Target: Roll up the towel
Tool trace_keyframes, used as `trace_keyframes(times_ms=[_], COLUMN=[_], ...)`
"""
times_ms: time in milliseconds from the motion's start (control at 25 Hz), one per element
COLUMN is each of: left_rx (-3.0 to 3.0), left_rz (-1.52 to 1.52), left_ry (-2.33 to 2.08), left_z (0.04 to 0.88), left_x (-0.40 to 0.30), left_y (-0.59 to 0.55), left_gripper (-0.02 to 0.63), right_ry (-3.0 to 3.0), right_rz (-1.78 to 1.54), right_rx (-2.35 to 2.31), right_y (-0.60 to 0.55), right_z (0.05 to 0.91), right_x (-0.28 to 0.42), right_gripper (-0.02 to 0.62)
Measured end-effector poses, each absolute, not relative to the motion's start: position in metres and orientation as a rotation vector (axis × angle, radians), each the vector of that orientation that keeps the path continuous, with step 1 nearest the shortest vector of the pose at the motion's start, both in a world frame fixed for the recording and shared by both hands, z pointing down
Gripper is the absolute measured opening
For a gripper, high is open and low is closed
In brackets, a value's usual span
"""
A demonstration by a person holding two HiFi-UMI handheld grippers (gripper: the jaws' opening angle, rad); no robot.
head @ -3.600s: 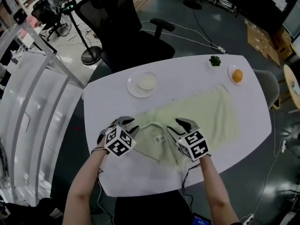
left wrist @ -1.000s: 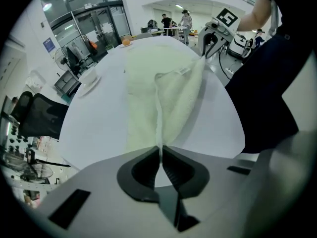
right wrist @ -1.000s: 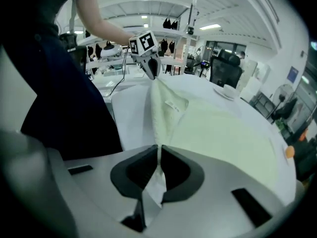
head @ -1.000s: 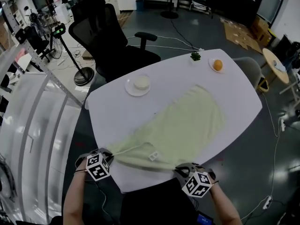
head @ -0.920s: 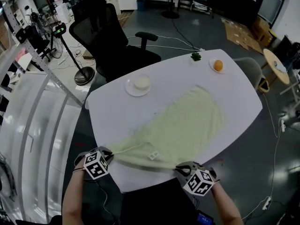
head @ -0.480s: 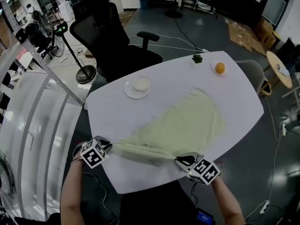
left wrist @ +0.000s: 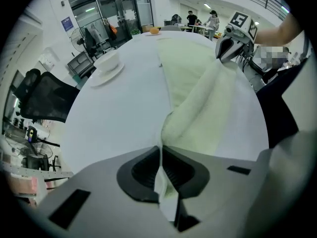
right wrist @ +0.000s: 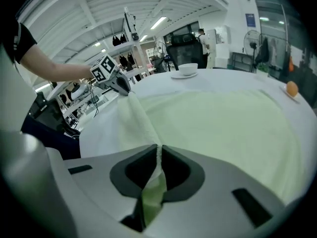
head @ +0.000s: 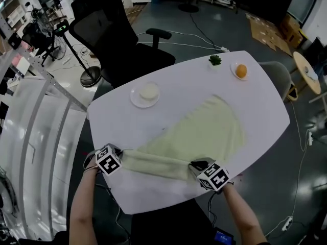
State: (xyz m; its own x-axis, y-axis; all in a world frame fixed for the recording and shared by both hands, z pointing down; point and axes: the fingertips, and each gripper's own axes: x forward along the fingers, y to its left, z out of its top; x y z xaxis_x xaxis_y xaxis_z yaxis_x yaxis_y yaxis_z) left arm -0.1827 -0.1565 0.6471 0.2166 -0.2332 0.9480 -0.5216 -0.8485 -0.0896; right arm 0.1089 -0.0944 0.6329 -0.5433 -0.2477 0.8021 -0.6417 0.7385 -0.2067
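Observation:
A pale green towel (head: 204,131) lies spread across the white table (head: 127,121), its near edge folded over into a thick band (head: 156,163). My left gripper (head: 118,155) is shut on the band's left end, the cloth pinched between the pads (left wrist: 159,175). At the band's right end my right gripper (head: 196,167) is shut on the towel too, green cloth showing between its jaws (right wrist: 157,175). The band stretches between the two grippers (right wrist: 136,118). In the left gripper view the right gripper (left wrist: 229,43) holds the far end of the fold.
A white plate with a bowl (head: 144,94) stands at the table's far left. A small green plant (head: 215,60) and an orange on a saucer (head: 241,71) sit at the far right corner. A black office chair (head: 110,29) stands behind the table.
Both grippers have carried the towel's near edge from off the table's front edge forward onto the table, folding it over into a thicker band. The camera view shifted slightly.

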Motion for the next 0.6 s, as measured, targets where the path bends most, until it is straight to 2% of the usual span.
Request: trace_keyframes(times_ms=[240,360,400,600], left_rx=[2.255,2.269,2.279,2.360], left_rz=[1.704,1.618,1.595,1.544], left_ry=[-0.750,-0.824,-0.844,-0.948], left_z=[0.650,0.640,0.635,0.604], left_x=[-0.183,-0.189,-0.190,-0.202], left_y=[-0.158,-0.162,-0.163,-0.167], left_gripper=[0.055,0.205,0.219,0.219], right_ry=[-2.102,-2.103,-2.105,-2.103], right_rz=[0.566,0.518,0.499,0.398], right_rx=[0.711,0.762,0.778,0.837], right_y=[-0.100,-0.106,-0.108,-0.113], right_z=[0.639,0.634,0.630,0.601], right_x=[0.112,0.120,0.124,0.139], right_gripper=[0.067,0.129,0.141,0.164])
